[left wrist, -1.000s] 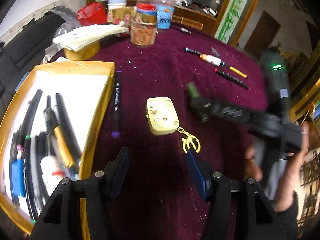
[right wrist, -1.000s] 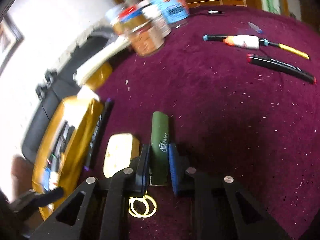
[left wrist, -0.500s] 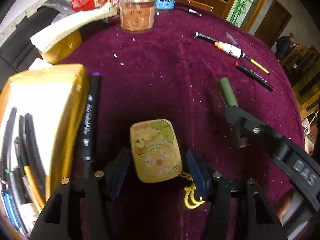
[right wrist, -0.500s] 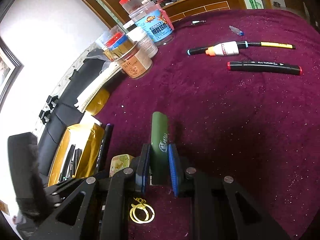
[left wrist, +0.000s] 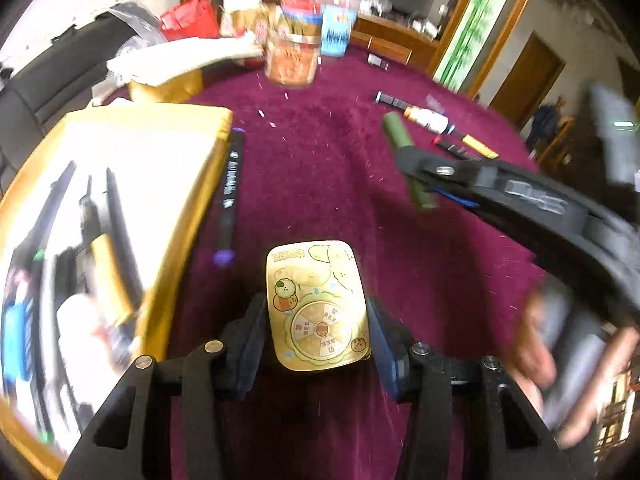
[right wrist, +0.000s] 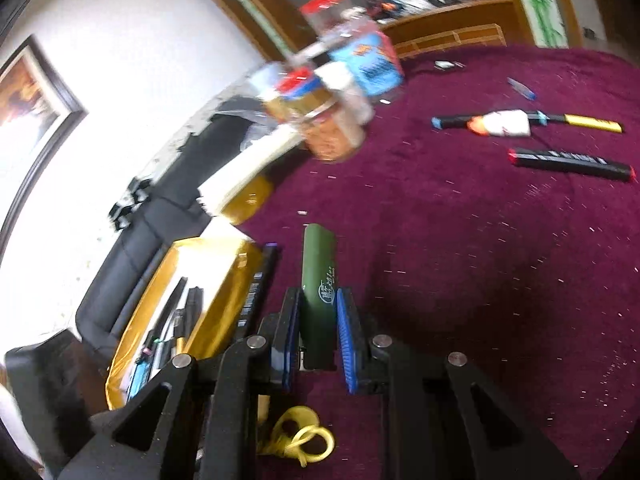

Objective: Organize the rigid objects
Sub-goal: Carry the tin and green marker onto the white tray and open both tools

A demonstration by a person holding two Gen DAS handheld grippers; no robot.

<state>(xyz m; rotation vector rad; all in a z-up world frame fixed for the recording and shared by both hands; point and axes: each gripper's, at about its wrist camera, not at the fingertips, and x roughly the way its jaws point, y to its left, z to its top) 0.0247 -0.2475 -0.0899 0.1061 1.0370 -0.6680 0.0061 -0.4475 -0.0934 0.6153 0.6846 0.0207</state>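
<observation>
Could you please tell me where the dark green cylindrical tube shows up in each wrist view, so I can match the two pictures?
Left wrist view: the dark green cylindrical tube sits upper right of centre, slanting, clamped in the right gripper.
Right wrist view: the tube stands at lower centre, between the blue pads.
Shared landmark: the gold-rimmed tray of pens, left of the tube in both views.

A home living room: framed picture (right wrist: 30, 92) on the white wall, black sofa (right wrist: 132, 248) (leather-looking), wooden cabinet (right wrist: 448, 36) behind the maroon-clothed table (right wrist: 460, 240).
</observation>
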